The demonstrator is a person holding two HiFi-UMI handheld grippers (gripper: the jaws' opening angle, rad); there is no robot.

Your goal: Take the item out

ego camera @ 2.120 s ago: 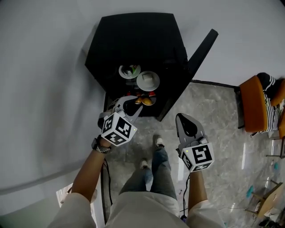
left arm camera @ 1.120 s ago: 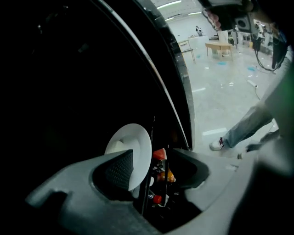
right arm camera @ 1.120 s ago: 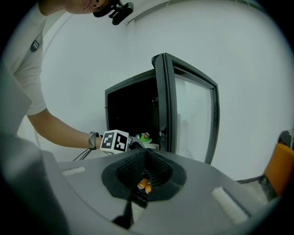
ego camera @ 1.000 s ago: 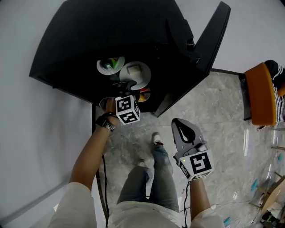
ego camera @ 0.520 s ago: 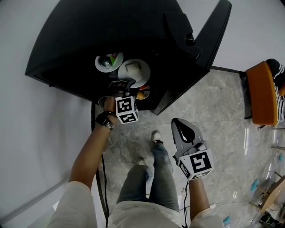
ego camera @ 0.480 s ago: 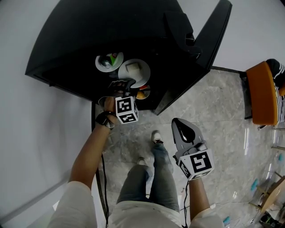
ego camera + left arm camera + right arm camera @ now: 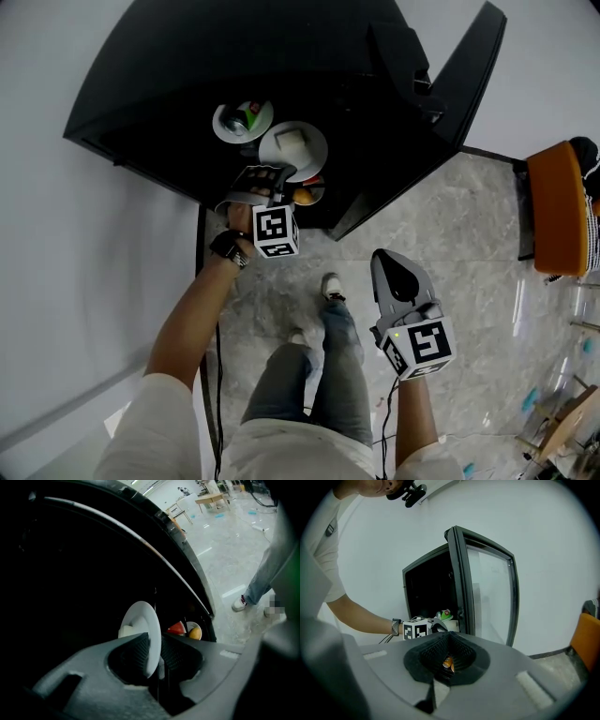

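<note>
A white plate (image 7: pixel 292 150) with a pale block (image 7: pixel 292 138) on it sits on a shelf inside the black cabinet (image 7: pixel 234 56). My left gripper (image 7: pixel 270 172) reaches in at the plate's near rim. In the left gripper view the plate (image 7: pixel 143 620) stands edge-on between the ribbed pads (image 7: pixel 133 648). The left gripper (image 7: pixel 154 638) has just been closing its jaws, and they now pinch the rim. My right gripper (image 7: pixel 392 261) hangs shut and empty over the floor, away from the cabinet. It (image 7: pixel 449 635) points toward the open cabinet.
A green can (image 7: pixel 242 119) stands left of the plate. Orange and red fruit (image 7: pixel 307 195) lie on the shelf below. The glass door (image 7: pixel 469 84) swings open to the right. An orange chair (image 7: pixel 558 216) stands far right. My feet are on the marble floor (image 7: pixel 441 234).
The left gripper came up from in front of the lower shelf to the plate's rim and has stayed there, with its wrist rolled slightly. The right gripper has hardly moved.
</note>
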